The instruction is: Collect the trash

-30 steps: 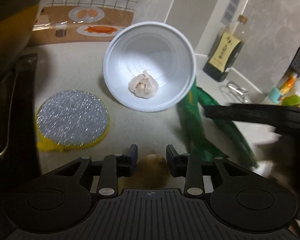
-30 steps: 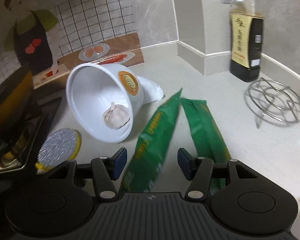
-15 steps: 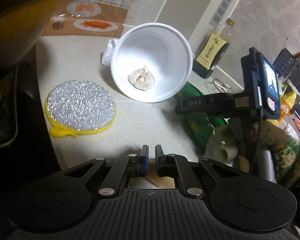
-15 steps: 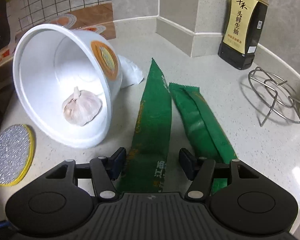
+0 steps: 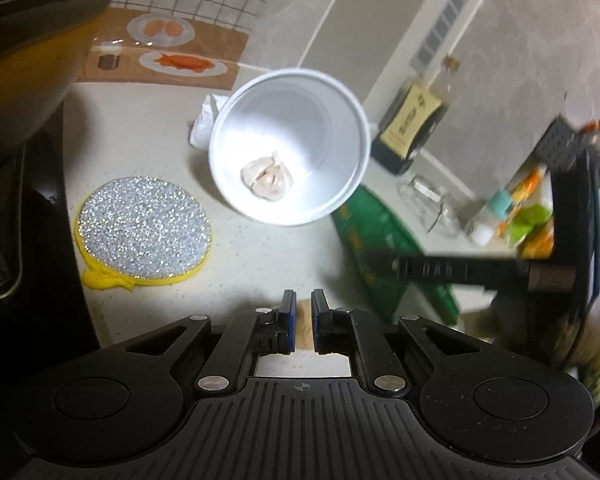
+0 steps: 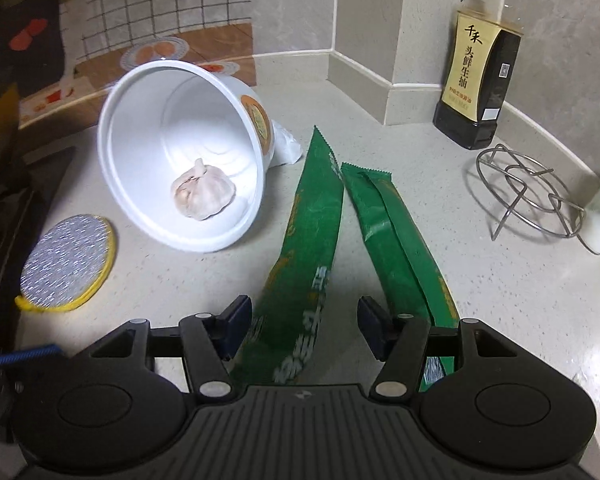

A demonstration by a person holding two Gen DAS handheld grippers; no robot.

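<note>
Both views shifted: your right gripper (image 6: pixel 300 332) came in low over the left green wrapper (image 6: pixel 312 236), jaws half-wide astride it, not gripping. Your left gripper (image 5: pixel 303 322) closed on a small tan scrap (image 5: pixel 305 326), so one piece is collected. White bowl (image 5: pixel 290 146) lies tipped nearby on the counter.

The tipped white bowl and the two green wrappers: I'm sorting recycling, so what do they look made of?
White bowl: probably thin plastic or coated paper; smooth, slightly glossy wall, molded rings inside, printed label outside. Green wrappers: likely plastic film, perhaps foil-lined; shiny creased surface, zigzag-cut ends, a silvery patch at one end.
</note>
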